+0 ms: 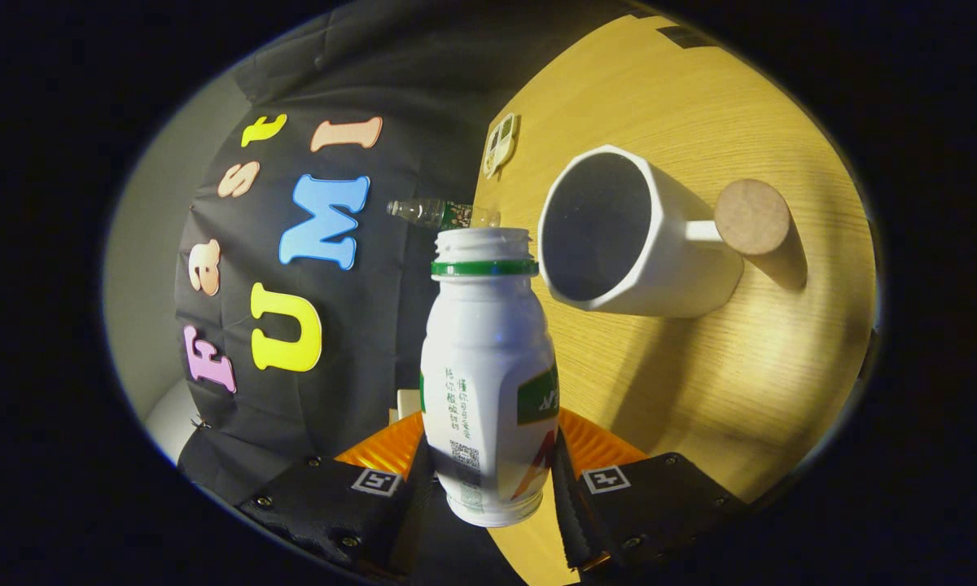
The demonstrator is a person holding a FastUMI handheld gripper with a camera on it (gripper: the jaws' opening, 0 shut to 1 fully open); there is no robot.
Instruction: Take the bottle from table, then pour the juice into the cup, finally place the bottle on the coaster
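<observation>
Fingers (pixel 488 480) clamped on uncapped bottle (pixel 488 374) — its mouth beside cup (pixel 619 236), contents unseen.

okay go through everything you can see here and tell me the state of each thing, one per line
bottle: uncapped, held tipped with its mouth toward the cup
tongs: shut on the bottle, one finger each side
cup: standing on the table, looks empty
coaster: bare, beside the cup's handle
small clear bottle: lying on its side at the table edge

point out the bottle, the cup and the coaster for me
bottle (pixel 488 374): gripper view, white body, held between the fingers of the gripper (pixel 488 480)
cup (pixel 619 232): gripper view, white rim beside the bottle's mouth
coaster (pixel 751 216): gripper view, round brown top face
</observation>
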